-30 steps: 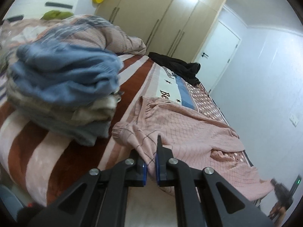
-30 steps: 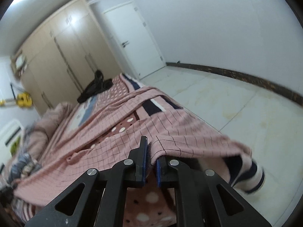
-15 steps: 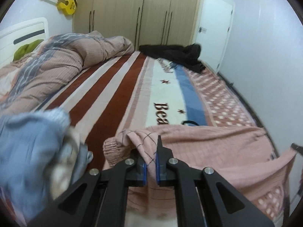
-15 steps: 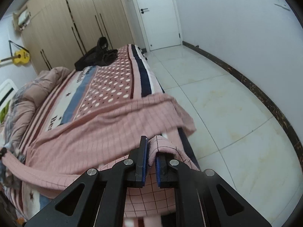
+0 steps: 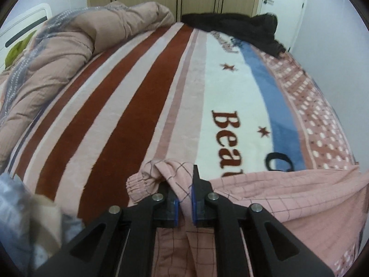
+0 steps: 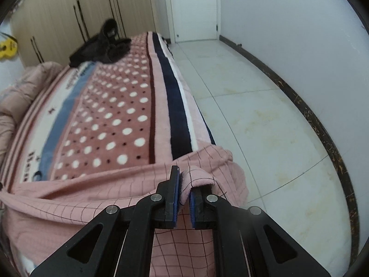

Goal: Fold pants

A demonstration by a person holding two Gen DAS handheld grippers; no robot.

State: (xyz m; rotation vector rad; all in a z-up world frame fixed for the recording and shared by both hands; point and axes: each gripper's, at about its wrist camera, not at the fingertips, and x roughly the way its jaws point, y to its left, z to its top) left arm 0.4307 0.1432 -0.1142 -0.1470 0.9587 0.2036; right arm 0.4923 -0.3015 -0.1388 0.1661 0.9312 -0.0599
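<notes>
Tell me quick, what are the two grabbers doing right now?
Left gripper: closed, pinching the pink checked pants near the elastic waistband.
Right gripper: closed, pinching the other end of the pants.

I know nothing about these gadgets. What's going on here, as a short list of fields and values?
garment: pink checked pants, stretched across the near end of the bed
left gripper: shut on the pants near the elastic waistband
right gripper: shut on a folded edge of the pants
surface: striped blanket
also on bed: rumpled duvet, dark clothes
beside bed: tiled floor
</notes>
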